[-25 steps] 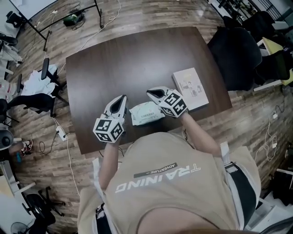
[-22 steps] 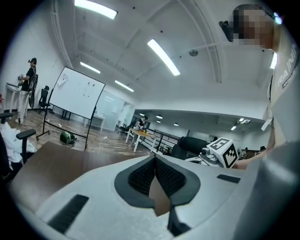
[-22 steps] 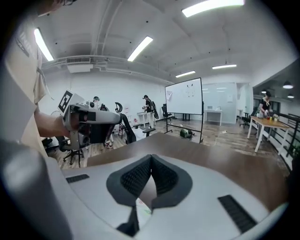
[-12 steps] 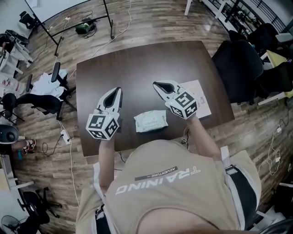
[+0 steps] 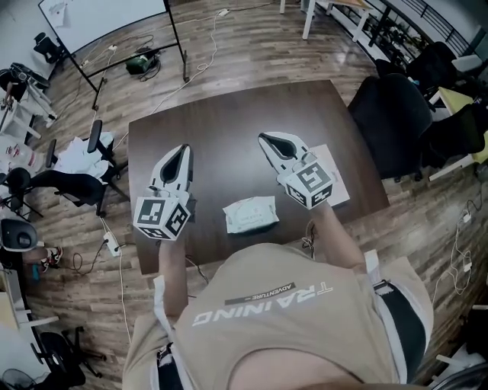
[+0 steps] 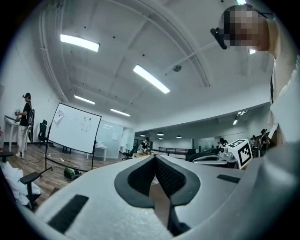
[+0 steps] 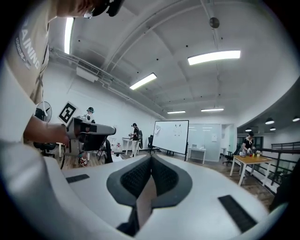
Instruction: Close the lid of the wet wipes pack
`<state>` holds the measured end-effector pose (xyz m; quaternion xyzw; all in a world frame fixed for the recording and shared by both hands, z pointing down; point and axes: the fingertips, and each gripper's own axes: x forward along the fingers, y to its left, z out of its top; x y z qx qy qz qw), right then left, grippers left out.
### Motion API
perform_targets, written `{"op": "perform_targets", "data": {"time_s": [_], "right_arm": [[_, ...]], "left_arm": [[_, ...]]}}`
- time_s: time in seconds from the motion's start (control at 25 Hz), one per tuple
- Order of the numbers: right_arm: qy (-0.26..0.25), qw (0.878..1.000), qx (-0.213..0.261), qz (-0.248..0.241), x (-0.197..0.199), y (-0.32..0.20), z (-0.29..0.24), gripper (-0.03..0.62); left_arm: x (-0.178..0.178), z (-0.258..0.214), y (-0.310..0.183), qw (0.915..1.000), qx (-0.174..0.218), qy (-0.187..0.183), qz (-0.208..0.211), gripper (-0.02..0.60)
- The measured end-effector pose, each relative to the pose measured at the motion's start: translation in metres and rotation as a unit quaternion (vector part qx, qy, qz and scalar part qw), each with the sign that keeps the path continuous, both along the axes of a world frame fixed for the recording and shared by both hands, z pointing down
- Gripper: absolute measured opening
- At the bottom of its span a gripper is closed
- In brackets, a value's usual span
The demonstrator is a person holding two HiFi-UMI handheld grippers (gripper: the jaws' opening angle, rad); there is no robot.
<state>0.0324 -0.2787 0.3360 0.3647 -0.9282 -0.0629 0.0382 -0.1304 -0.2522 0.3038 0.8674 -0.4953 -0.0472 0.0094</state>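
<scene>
The wet wipes pack, pale and flat, lies on the dark brown table near its front edge. Its lid is too small here to make out. My left gripper hangs above the table to the left of the pack, jaws together with nothing between them. My right gripper hangs to the right of the pack, also shut and empty. Neither touches the pack. In the left gripper view the left gripper points level into the room, and so does the right gripper in its own view.
A white booklet lies on the table's right side, partly under my right gripper. A black office chair stands beyond the right edge and another chair at the left. Cables and a whiteboard stand sit on the wood floor.
Both grippers have lifted away from the table and drawn apart from the pack, staying shut. The pack has stayed where it lay.
</scene>
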Motion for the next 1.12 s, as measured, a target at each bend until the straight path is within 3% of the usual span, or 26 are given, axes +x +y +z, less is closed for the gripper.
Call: {"op": "perform_targets", "data": {"time_s": [0.16, 0.36, 0.64, 0.92, 1.12], "right_arm": [[-0.029, 0.999, -0.009, 0.015, 0.015, 0.000, -0.004, 0.014], [-0.021, 0.999, -0.026, 0.027, 0.029, -0.001, 0.011, 0.014], [-0.023, 0.998, -0.058, 0.015, 0.032, 0.000, 0.029, 0.014], [0.012, 0.999, -0.045, -0.003, 0.021, 0.000, 0.033, 0.014], [0.007, 0.998, -0.056, -0.004, 0.023, -0.006, 0.040, 0.014]], "left_arm": [[0.013, -0.002, 0.006, 0.9997, 0.017, -0.016, 0.011, 0.005], [0.016, 0.037, 0.003, 0.9994, -0.034, -0.004, 0.012, 0.005], [0.020, 0.034, 0.001, 0.9994, -0.030, 0.012, 0.010, 0.005], [0.011, 0.049, -0.002, 0.9986, -0.047, 0.021, -0.010, 0.005], [0.008, 0.066, -0.011, 0.9974, -0.064, 0.026, -0.018, 0.005]]}}
